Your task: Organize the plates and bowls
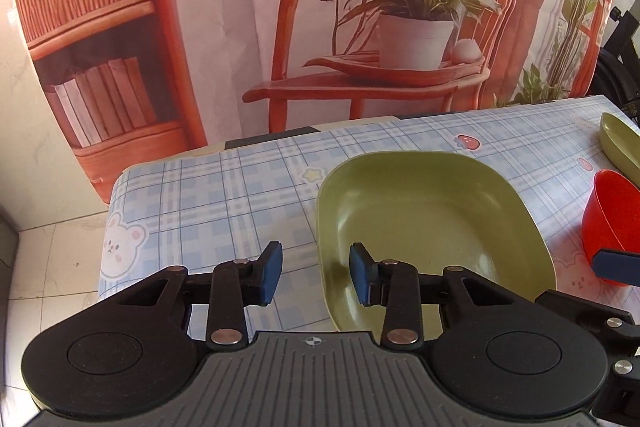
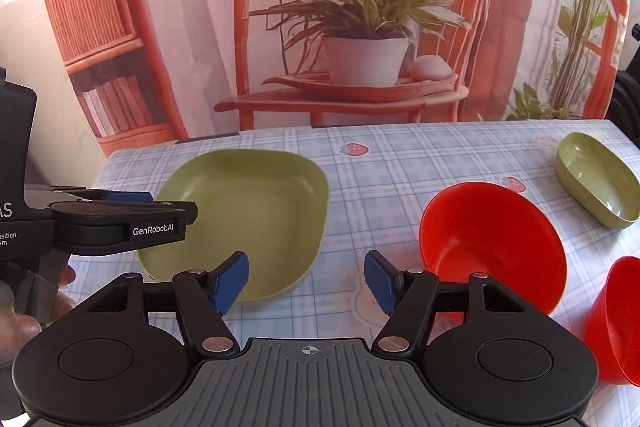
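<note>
both grippers' fingers (image 1: 360,275) gape wide and bare, the left pair straddling the green plate's (image 1: 432,211) near-left rim.

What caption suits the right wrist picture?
Open right gripper hovers between a green plate and a red bowl on the checked tablecloth.

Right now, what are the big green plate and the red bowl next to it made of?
The green plate looks like plastic with a smooth semi-matte finish: even colour, soft shine, thick rounded rim. The red bowl looks like glossier plastic, possibly slightly see-through where light glows at its rim. Neither is certain from looks alone.
</note>
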A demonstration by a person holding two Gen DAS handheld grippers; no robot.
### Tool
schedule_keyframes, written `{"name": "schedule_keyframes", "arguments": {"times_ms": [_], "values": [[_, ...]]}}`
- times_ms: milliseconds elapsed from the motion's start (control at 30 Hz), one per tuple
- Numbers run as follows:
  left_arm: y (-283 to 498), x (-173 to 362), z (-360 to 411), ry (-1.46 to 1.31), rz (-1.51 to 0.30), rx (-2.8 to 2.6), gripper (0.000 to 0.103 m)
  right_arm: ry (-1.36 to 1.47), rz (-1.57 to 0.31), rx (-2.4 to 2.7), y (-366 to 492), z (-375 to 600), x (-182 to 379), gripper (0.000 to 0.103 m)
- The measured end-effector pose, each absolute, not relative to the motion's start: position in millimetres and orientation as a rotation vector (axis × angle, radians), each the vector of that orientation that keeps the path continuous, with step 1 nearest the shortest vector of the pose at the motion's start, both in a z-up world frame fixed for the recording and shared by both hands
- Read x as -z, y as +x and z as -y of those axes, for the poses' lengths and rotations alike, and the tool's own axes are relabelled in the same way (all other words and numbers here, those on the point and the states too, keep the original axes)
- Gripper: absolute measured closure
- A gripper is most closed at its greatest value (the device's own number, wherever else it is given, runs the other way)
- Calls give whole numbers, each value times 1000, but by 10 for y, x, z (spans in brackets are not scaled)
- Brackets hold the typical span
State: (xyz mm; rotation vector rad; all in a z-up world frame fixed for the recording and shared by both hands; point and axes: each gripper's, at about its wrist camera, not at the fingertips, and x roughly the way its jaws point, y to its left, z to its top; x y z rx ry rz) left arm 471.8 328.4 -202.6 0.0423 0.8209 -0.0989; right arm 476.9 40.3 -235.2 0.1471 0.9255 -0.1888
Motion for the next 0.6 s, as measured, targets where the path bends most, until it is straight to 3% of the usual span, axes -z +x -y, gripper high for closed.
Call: {"name": "schedule_keyframes", "arguments": {"times_ms": [233,300,367,400,467,533,600], "values": [[4705,2047,-3334,-11,-808,97,68,176,-963,197,4790,-370,2493,43],[4701,2050,-3331,-41,-804,115,82,191,-966,192,4807,-349,2518,47],[4685,2043,-3305,-43,-797,118,89,189,-963,181,4828,-340,2520,67],[4665,2037,-3279,-29,-789,117,94,185,-963,179,4837,-339,2517,71],[4636,2037,-3243,-6,-781,120,93,188,-958,181,4849,-335,2503,82],[4616,2040,-3263,-23,-781,123,93,186,-957,185,4856,-341,2492,88],[4596,2040,-3302,-44,-785,130,94,193,-954,187,4852,-330,2498,88]]}}
